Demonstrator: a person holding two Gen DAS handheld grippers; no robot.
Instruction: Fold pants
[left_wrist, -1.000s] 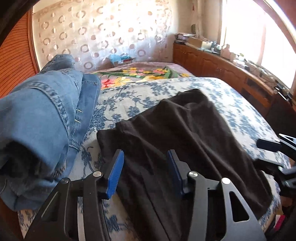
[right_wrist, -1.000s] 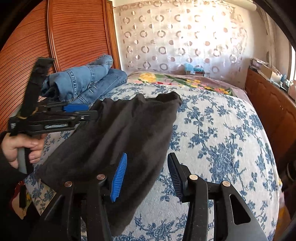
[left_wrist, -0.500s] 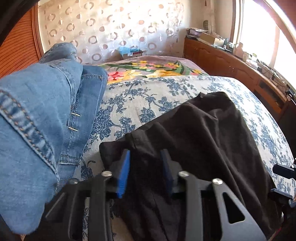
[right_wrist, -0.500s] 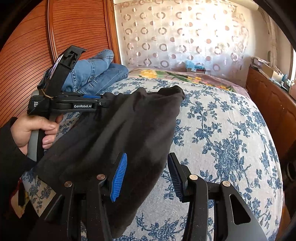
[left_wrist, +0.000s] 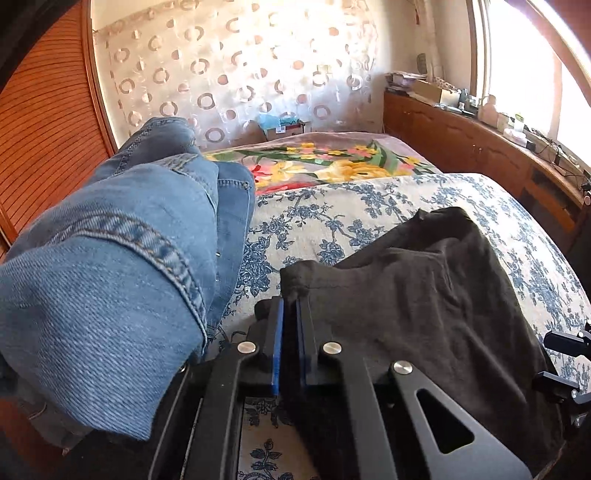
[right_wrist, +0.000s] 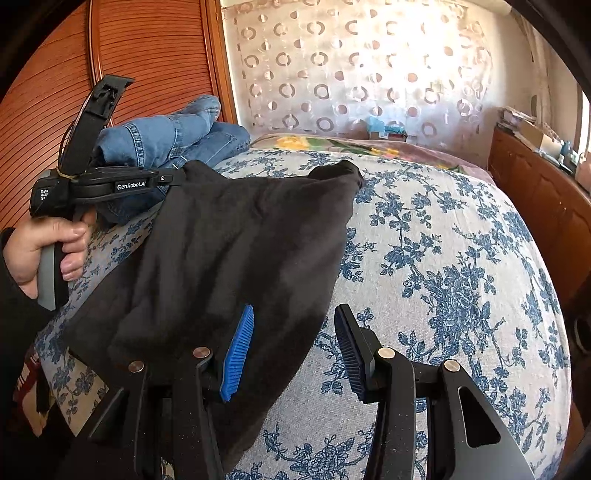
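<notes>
— Where are the black pants (right_wrist: 236, 251) right now?

— Spread on the bed (right_wrist: 443, 280), over the blue-flowered cover, on its left half as the right wrist camera sees it. One end reaches toward the middle of the bed; the near end hangs past the bed's front edge.

— And the left gripper (left_wrist: 290, 314)?

— Its blue fingers (left_wrist: 277, 343) are pressed together with a bunched corner of the black fabric caught between them. That corner is on the pants' left edge, close to the heap of blue jeans (left_wrist: 110, 266) lying along the left edge of the bed. In the right wrist view a hand (right_wrist: 44, 251) grips the handle of that tool, and the cloth rises toward it in a ridge.

— The right gripper (right_wrist: 295, 347)?

— Its fingers (right_wrist: 238, 350) stand apart, about half spread, holding nothing. The left one hovers over the pants' right border near the front edge of the bed, the other over bare cover; I can't tell whether the blue pad touches the cloth.

— Anything else on the bed?

— A flowered blanket (left_wrist: 332, 166) in yellow, red and green across the far end, by the curtain (left_wrist: 240, 62).
</notes>
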